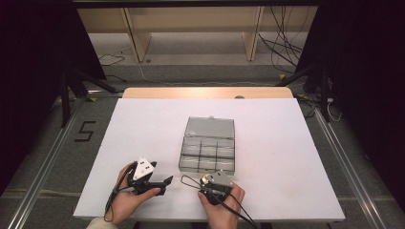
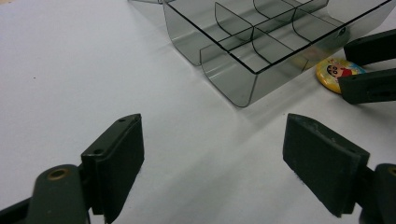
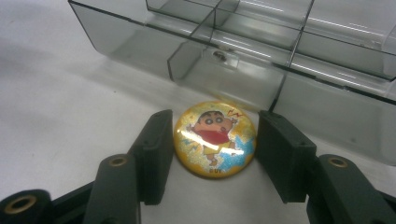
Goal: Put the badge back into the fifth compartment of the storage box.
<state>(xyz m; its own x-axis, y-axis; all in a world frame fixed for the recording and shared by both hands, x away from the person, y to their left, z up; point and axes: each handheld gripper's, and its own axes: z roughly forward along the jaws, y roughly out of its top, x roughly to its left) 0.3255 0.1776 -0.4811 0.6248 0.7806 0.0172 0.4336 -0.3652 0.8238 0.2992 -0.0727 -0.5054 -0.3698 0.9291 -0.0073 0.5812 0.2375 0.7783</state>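
The round badge (image 1: 206, 179) lies on the white table (image 1: 143, 124), just in front of the near wall of the clear compartment box (image 1: 207, 152), as we see in the high view. There the right gripper (image 1: 210, 183) is held by the person's right hand (image 1: 222, 205) at the badge, and the left gripper (image 1: 165, 183) rests in the left hand (image 1: 129, 195) to the left of it, near the table's front edge. The lid of the box lies open behind the compartments.

In the left gripper view we look between the jaws of the left gripper (image 2: 212, 158); they stand wide apart with only bare table between them. Farther off, the badge (image 2: 337, 73) lies beside the box (image 2: 243, 42), at the jaws of the right gripper (image 2: 352, 70).

In the right gripper view the badge (image 3: 215, 138), yellow with a cartoon child in a red shirt, sits flat between the jaws of the right gripper (image 3: 215, 154). The left pad looks to be at its rim, while a thin gap remains at the right pad, so we do not see it clamped. The box (image 3: 233, 60) stands just behind.
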